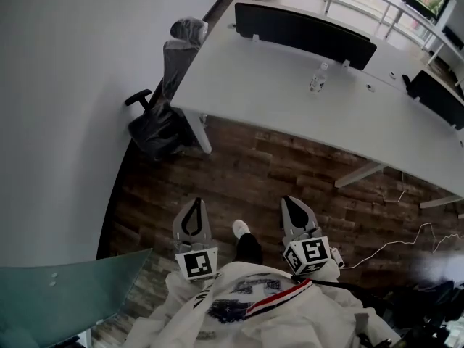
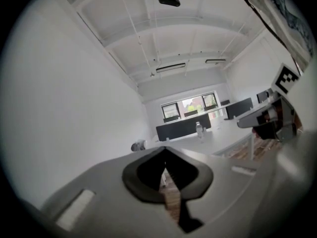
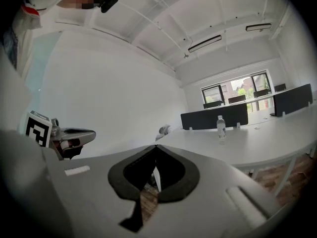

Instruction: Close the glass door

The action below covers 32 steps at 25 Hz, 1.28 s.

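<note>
The glass door is a frosted greenish pane at the bottom left of the head view, its edge jutting out over the wooden floor, just left of my left side. My left gripper and right gripper are held side by side in front of my body, both pointing toward the table and apart from the door. In the left gripper view the left gripper has its tips together with nothing between them. The right gripper is likewise shut and empty.
A long white table stands ahead with a water bottle and black divider screens. A black office chair with a jacket over it sits by the white wall at left. A white cable trails on the floor at right.
</note>
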Motion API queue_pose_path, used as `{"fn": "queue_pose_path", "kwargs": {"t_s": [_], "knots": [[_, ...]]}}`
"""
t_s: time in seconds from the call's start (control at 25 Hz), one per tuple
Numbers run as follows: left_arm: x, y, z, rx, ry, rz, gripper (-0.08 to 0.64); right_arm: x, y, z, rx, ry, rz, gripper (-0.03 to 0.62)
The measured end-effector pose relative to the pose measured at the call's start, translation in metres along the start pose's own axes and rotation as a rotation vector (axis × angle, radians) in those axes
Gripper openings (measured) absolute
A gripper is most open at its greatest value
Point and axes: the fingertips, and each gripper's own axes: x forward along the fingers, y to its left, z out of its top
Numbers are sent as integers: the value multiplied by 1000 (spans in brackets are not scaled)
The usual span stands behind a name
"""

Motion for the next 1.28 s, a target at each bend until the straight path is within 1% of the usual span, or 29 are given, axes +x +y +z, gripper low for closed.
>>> {"fn": "queue_pose_path", "kwargs": {"t_s": [0.12,0.2,0.28,0.44,0.56,0.76,0.88,1.0,1.08,1.16,1.28], "knots": [[40,24,-2,-6,6,31,2,49,3,19,-37,-2,48,5],[58,38,-4,-33,-1,72,2,79,7,31,-70,6,98,5],[68,55,-7,-50,0,112,2,107,17,41,-91,9,149,5],[74,99,-7,-43,-1,207,2,160,52,56,-123,10,265,5],[62,137,-15,-44,21,322,2,197,93,58,-146,19,397,5],[47,193,-40,-50,100,532,2,266,156,45,-155,65,621,5],[47,222,-51,-53,142,637,2,311,193,41,-137,70,734,5],[51,256,-60,-71,188,759,2,354,239,39,-120,93,880,5],[56,280,-63,-95,222,839,2,382,267,39,-127,118,974,5],[66,300,-63,-117,242,895,2,406,286,42,-136,139,1048,5],[86,325,-63,-127,268,959,2,442,301,41,-129,179,1123,5]]}}
